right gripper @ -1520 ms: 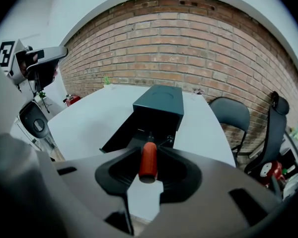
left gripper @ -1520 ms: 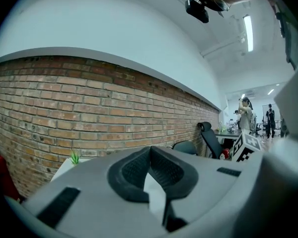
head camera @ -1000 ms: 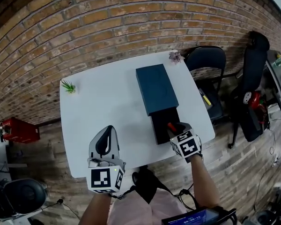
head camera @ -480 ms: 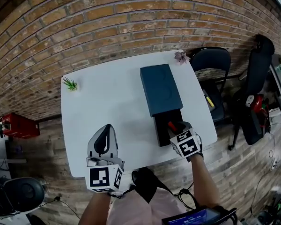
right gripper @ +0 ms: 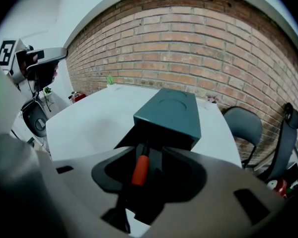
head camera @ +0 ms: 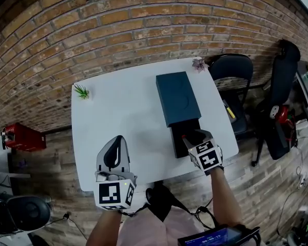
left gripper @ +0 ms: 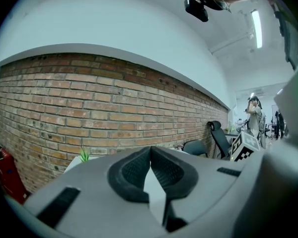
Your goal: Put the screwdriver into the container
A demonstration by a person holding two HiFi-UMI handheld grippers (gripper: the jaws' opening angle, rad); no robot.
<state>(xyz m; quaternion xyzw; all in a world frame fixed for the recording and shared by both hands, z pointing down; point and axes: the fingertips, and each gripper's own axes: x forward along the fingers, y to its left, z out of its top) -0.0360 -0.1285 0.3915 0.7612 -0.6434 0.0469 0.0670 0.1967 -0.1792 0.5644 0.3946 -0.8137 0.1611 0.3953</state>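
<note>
1. Head view: a white table (head camera: 118,111) fills the centre. The dark teal container (head camera: 177,97) lies at its upper right, with its black drawer (head camera: 180,140) pulled out toward the frame's bottom. The right gripper (head camera: 194,137) hangs over that drawer, and the left gripper (head camera: 116,142) sits at lower left.
2. Left gripper view: the jaws are pressed together at the tips with nothing between them. A brick wall (left gripper: 89,103) stands behind.
3. Right gripper view: the jaws stand spread and have just been opening. The screwdriver (right gripper: 139,170), with its orange handle, lies loose between them inside the drawer, at lower centre.
</note>
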